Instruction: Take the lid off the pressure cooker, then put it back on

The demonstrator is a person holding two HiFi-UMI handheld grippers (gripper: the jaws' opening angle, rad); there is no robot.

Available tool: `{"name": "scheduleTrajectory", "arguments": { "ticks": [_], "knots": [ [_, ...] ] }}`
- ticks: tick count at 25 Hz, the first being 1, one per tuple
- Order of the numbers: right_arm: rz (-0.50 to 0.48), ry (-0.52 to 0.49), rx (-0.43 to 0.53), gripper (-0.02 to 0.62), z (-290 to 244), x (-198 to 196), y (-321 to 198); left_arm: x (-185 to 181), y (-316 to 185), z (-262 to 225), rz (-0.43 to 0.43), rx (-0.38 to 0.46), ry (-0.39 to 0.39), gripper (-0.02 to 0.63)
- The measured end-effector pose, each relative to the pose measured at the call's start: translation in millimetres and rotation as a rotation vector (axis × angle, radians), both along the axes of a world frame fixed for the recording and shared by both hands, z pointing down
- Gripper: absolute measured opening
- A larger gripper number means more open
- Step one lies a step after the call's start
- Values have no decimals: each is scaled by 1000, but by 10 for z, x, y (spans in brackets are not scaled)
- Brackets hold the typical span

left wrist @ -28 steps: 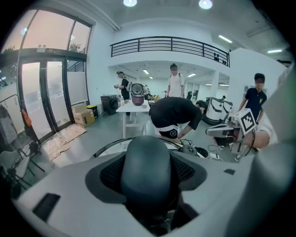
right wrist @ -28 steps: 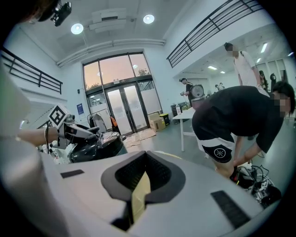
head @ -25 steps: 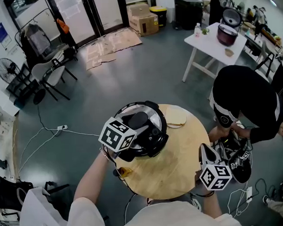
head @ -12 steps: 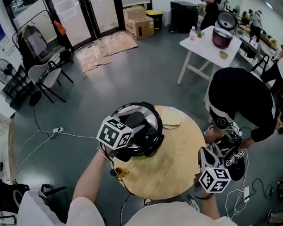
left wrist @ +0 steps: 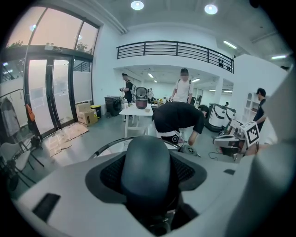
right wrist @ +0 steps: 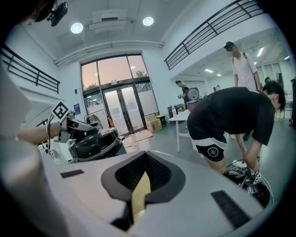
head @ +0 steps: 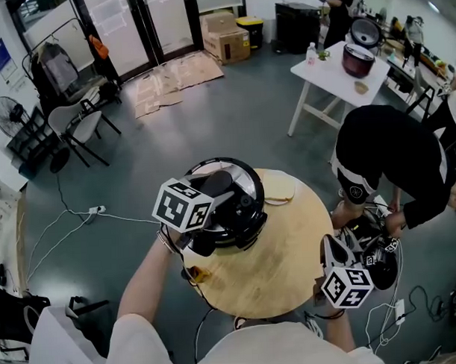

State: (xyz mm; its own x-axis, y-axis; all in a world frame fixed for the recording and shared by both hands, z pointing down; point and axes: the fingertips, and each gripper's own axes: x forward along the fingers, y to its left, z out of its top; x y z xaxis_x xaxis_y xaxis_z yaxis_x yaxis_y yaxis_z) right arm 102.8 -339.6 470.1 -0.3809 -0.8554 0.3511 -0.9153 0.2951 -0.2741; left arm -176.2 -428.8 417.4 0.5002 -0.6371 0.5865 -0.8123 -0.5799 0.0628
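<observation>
Wood-grain round tabletop (head: 290, 250) is carrying the black pressure cooker (head: 248, 221) near its left edge, lid (head: 241, 186) sitting on. The left gripper (head: 217, 193) is working at the lid's top, and the right gripper (head: 335, 250) is idling at the right edge. Left gripper view: jaws are pressing on the dark handle (left wrist: 147, 169). Right gripper view: jaws are resting together, empty. Judging by this, a handle twist is in hand, unlocking or relocking unclear. The next move calls for a level turn. No legible branding, only square markers.

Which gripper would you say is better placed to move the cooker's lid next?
Left: the left gripper grips the lid handle, while the right gripper hangs empty at the table edge, away from the cooker.
</observation>
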Motion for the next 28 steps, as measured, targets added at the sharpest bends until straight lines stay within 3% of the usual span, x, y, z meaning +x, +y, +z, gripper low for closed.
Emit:
{"name": "scheduleTrajectory", "arguments": {
  "ticks": [16,28],
  "knots": [
    [37,5,54,2,-143,176,251,25,193,-389,-157,48,61,270],
    [92,36,125,2,-427,363,483,455,505,-625,-114,67,128,270]
  ]
}}
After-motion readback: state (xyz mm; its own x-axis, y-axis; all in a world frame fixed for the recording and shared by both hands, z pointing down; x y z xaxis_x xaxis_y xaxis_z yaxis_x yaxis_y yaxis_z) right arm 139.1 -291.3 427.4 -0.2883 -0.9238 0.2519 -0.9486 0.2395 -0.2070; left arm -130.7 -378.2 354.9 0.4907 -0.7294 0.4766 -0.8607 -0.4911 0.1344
